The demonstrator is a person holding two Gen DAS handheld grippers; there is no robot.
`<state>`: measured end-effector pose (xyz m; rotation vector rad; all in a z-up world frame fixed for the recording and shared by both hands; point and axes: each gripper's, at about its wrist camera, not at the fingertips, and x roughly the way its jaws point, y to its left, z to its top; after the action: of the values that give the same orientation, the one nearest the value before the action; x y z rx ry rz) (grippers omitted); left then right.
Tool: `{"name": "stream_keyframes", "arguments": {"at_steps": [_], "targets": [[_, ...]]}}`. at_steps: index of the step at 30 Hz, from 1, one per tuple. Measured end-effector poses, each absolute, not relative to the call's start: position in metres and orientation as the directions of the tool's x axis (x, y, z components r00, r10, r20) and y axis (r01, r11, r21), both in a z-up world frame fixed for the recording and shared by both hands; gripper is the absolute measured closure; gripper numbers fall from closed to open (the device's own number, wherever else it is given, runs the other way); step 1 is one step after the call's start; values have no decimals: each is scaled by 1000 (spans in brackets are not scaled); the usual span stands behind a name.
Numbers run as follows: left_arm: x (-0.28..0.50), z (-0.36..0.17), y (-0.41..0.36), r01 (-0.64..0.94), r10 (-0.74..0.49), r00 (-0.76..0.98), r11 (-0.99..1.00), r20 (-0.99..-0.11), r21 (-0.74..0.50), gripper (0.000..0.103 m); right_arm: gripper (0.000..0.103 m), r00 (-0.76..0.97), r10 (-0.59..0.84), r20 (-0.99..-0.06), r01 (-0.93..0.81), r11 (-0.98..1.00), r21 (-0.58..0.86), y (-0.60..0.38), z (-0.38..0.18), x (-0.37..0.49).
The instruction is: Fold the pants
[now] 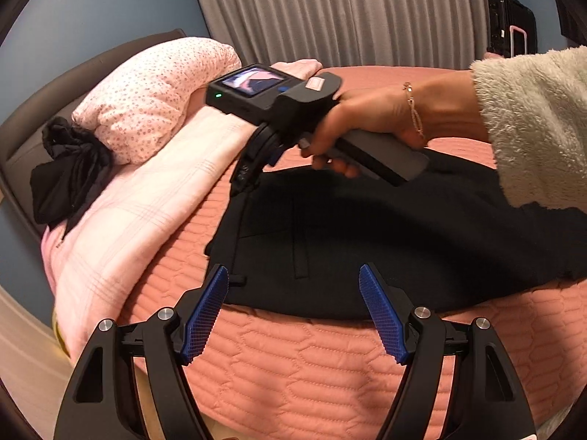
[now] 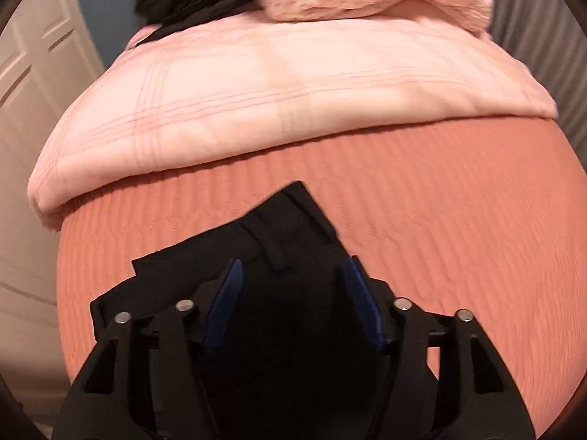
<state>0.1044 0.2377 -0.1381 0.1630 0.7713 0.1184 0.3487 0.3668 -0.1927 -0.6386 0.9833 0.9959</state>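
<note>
Overhead, right hand (image 1: 370, 124) angles gripper (image 2: 293, 275) downward

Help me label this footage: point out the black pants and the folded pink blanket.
black pants (image 1: 367, 242): left wrist view, flat middle of fabric.
folded pink blanket (image 2: 256, 102): right wrist view, top surface.

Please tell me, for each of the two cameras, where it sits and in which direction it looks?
Left wrist: sits on the left gripper, looks down across the black pants toward the pillow; shows its open fingers, plus the right hand and fluffy sleeve.
Right wrist: sits on the right gripper, low over the pants' corner, facing the pink blanket; shows only its fingers.
Shared: pants, blanket, pillow, orange quilt.
</note>
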Motion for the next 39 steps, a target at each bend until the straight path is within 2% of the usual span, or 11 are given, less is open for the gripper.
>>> {"name": "stream_keyframes", "arguments": {"at_steps": [2, 7, 20, 23, 24, 25, 27, 30, 34, 36, 39], "targets": [[110, -141, 242, -55, 141, 706, 988, -694, 145, 31, 62, 211, 351, -912, -928, 364, -75, 374, -202, 344], [116, -149, 251, -81, 113, 700, 994, -705, 78, 31, 95, 199, 320, -926, -944, 317, -94, 390, -215, 348], [121, -157, 259, -116, 119, 690, 992, -714, 54, 31, 99, 299, 345, -890, -795, 606, -32, 390, -222, 416], [123, -158, 259, -111, 121, 686, 992, -718, 61, 31, 94, 262, 351, -899, -810, 586, -7, 386, -210, 407], [123, -158, 259, -109, 119, 686, 992, -718, 61, 31, 81, 260, 363, -895, -816, 577, -3, 377, -201, 399], [122, -157, 260, -109, 117, 689, 992, -715, 57, 31, 51, 303, 379, -874, -807, 589, -24, 361, -187, 389], [122, -158, 261, -111, 113, 689, 993, -716, 51, 31, 17, 393, 421, -817, -780, 624, -53, 328, -161, 362], [122, -158, 259, -103, 110, 684, 993, -721, 55, 31, 15, 442, 479, -758, -731, 683, 4, 252, -141, 327], [120, -155, 250, -81, 115, 686, 993, -718, 81, 31, 53, 437, 444, -782, -596, 794, 118, 147, -158, 318], [120, -153, 241, -70, 106, 689, 994, -717, 80, 31, 62, 367, 416, -832, -523, 832, 186, 111, -190, 336], [126, -149, 223, -52, 97, 690, 995, -718, 85, 31, 103, 355, 376, -856, -415, 884, 216, 62, -219, 367]]}}
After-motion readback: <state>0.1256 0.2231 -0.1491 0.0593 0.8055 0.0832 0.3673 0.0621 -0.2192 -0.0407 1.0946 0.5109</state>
